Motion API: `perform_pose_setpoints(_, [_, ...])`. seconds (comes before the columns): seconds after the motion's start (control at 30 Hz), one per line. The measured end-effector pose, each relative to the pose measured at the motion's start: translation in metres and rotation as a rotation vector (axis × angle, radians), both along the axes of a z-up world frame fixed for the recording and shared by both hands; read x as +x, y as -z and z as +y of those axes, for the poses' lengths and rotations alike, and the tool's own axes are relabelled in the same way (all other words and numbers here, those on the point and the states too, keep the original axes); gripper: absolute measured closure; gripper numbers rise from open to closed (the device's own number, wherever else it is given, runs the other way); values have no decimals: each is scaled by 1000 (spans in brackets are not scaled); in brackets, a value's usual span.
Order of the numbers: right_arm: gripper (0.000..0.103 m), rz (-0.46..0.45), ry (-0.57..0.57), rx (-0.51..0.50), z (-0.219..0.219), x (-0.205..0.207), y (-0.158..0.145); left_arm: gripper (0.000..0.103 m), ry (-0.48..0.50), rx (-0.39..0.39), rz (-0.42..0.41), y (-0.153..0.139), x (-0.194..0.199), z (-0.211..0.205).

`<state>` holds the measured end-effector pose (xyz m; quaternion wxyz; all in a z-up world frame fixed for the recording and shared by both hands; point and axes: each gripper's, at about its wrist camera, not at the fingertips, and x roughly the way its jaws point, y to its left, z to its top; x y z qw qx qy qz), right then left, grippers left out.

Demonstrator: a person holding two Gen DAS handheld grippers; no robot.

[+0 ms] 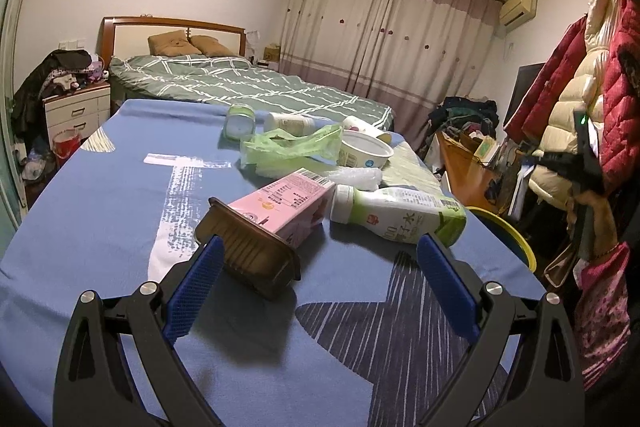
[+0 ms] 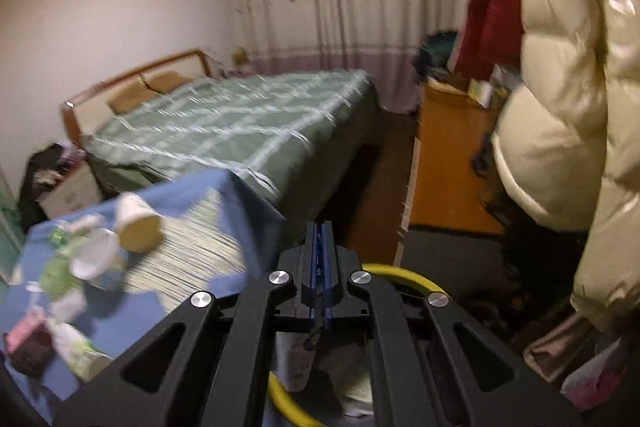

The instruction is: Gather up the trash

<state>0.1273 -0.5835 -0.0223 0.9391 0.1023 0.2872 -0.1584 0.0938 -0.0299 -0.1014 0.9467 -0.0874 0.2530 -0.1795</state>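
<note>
The trash is a loose pile on the table with the blue cloth (image 1: 120, 195). Nearest is a brown plastic tray (image 1: 250, 255) with a pink carton (image 1: 284, 205) leaning on its far edge, and just right of that a white and green bottle (image 1: 400, 213) lies on its side. Farther back there's a green plastic bag (image 1: 288, 147), a white bowl (image 1: 364, 149), a paper cup (image 1: 362, 126) behind it and a couple of small tubs, all bunched close together.

The bin with the yellow rim (image 1: 516, 235) sits low past the right edge of the table. In the right wrist view it's directly under the right gripper (image 2: 320, 267), and there's already a cup-like thing (image 2: 296, 363) down inside it.

The right tongs are pressed flat together with nothing pinched that I can make out, so my read is that hand is at the bin end of a drop-off trip. That view is pretty blurred, so take it with a grain of salt.

The left gripper (image 1: 320, 267) hangs just above the near end of the table, tongs spread wide and empty. The brown tray sits right by its left pad, not squeezed.

Next up, I'd guess the left tongs need to straddle the tray and close. Trouble is, the carton rests on it and will probably tip off when it lifts.
</note>
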Motion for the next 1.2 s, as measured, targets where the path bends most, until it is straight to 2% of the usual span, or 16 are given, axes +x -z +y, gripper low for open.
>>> perform_pose_setpoints(0.17, [100,73,56,23,-22,7,35,8,-1,8,14,1,3,-2])
perform_pose_setpoints(0.3, [92,80,73,53,-26,-1,51,8,4,9,29,3,6,-2])
perform_pose_setpoints(0.43, [91,58,80,81,-22,-5,54,8,12,14,32,3,7,-4])
perform_pose_setpoints(0.63, [90,-47,11,136,19,-7,49,8,37,30,34,3,7,-8])
perform_pose_setpoints(0.77, [89,-99,-22,101,50,-3,51,8,43,122,22,-1,6,-11])
perform_pose_setpoints(0.83, [87,-102,-22,83,60,1,53,8,47,142,30,-4,9,-7])
perform_pose_setpoints(0.9, [80,-91,-24,71,66,5,57,8,47,164,41,-5,14,-1])
perform_pose_setpoints(0.93, [79,-113,-33,77,66,3,55,8,62,157,54,-4,16,2])
perform_pose_setpoints(1.0, [69,-136,-19,81,66,1,54,8,99,143,94,-2,24,7])
perform_pose_setpoints(1.03, [67,-133,-23,85,66,2,54,8,103,154,93,-2,26,8])
perform_pose_setpoints(1.07, [67,-131,-24,86,65,2,53,8,101,182,81,-2,27,7])
perform_pose_setpoints(1.1, [67,-131,-25,83,65,2,53,8,91,244,61,-3,28,5])
perform_pose_setpoints(1.2, [67,-129,-40,76,67,3,53,8,131,301,55,0,32,2])
